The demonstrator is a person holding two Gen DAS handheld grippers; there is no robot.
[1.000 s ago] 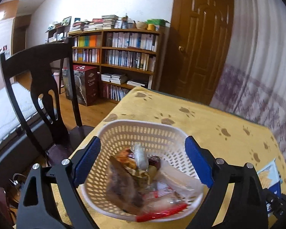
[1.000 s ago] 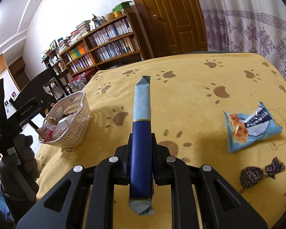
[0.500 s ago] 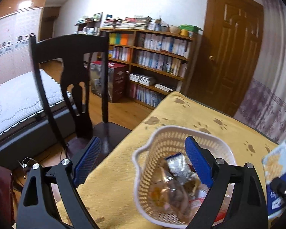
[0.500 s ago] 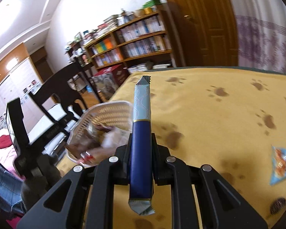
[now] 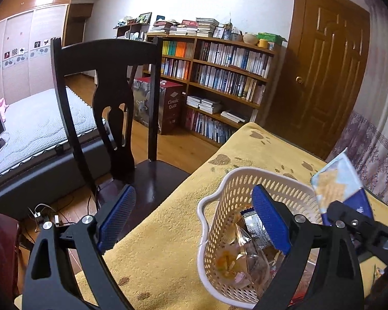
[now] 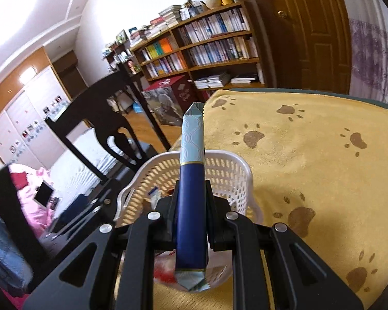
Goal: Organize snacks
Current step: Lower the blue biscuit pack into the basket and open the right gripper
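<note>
Hovering over the white basket at the tabletop's chair-side edge, the right gripper is clamped on a blue snack packet, held edge-on and not yet released. Left gripper is wide open and empty, its jaws straddling the basket's near rim. Several wrapped snacks are already inside; judging by this, the packet's drop remains, and other leftovers cannot be told.
</note>
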